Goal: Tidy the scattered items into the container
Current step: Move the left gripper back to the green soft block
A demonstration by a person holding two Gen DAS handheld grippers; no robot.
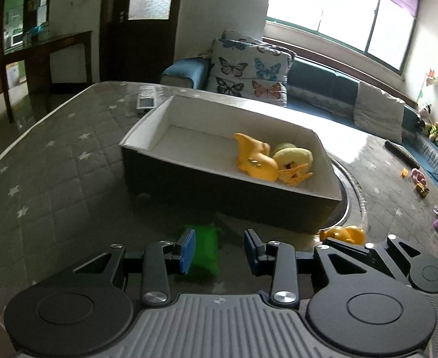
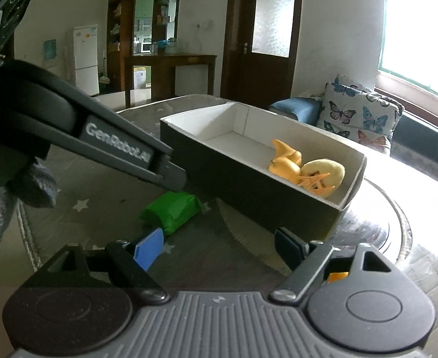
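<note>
The left gripper [image 1: 219, 250] hangs low over the desk [image 1: 55, 161] with its fingers [image 1: 187, 249] spread moderately wide and nothing clamped between them. A green packet [image 1: 208, 247] lies on the desk just past the left finger's blue pad, partly hidden behind it; whether the pad touches the packet cannot be told from this view. In the right wrist view the left gripper's [image 2: 175, 179] black finger tip sits right at the top edge of the packet [image 2: 172, 211], very close or touching.

The right gripper [image 2: 219, 250] has its fingers [image 2: 148, 250] released, set far apart, holding nothing. Its blue pad is near the packet's lower end. A bit of an orange toy [image 2: 338, 277] shows through the linkage behind its right finger; the same toy [image 1: 345, 234] lies on the desk beside the box's near corner in the left view.

The box [image 1: 219, 197], dark outside and white inside, sits on the desk just beyond both grippers. In its right end rest an orange toy [image 1: 256, 161] and a pale yellow toy [image 1: 296, 156], touching each other. A remote [image 1: 145, 98] lies on the desk behind the box.
</note>
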